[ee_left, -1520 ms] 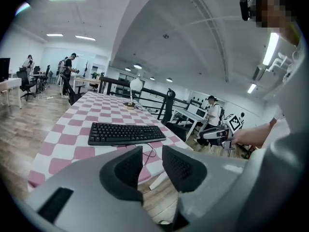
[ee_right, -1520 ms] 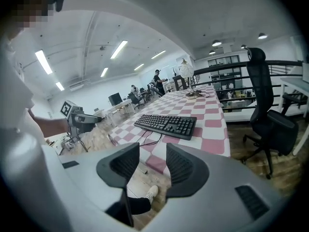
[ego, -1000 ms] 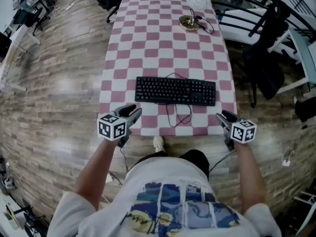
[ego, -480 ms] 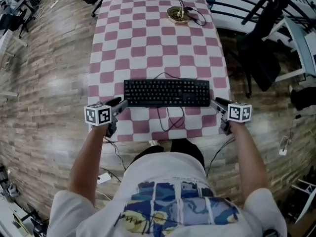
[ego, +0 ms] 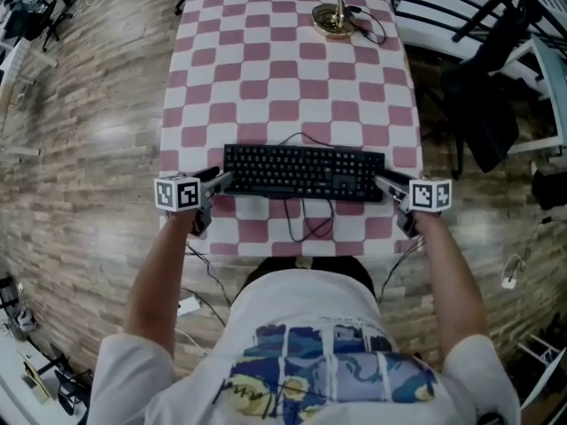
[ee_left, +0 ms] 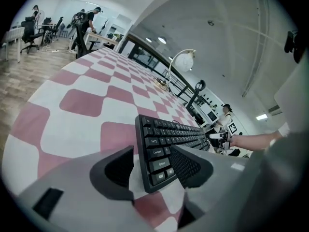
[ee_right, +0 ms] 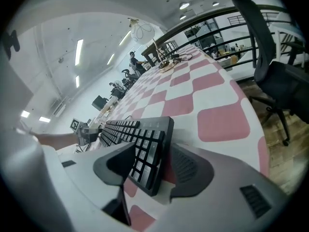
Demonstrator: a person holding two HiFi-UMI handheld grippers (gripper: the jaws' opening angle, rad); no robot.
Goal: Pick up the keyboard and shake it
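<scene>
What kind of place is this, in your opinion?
Probably an open office or lab: a keyboard on a long checkered table, black office chairs beside it, and more desks behind.

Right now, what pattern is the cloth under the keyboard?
The tablecloth is a pink-and-white check, clearest in the head view.

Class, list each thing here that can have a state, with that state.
keyboard: flat on the table, not lifted.
left hand-held gripper: open, jaws just opening, keyboard's end between them.
right hand-held gripper: open, jaws just opening, keyboard's other end between them.
lamp: upright.
</scene>
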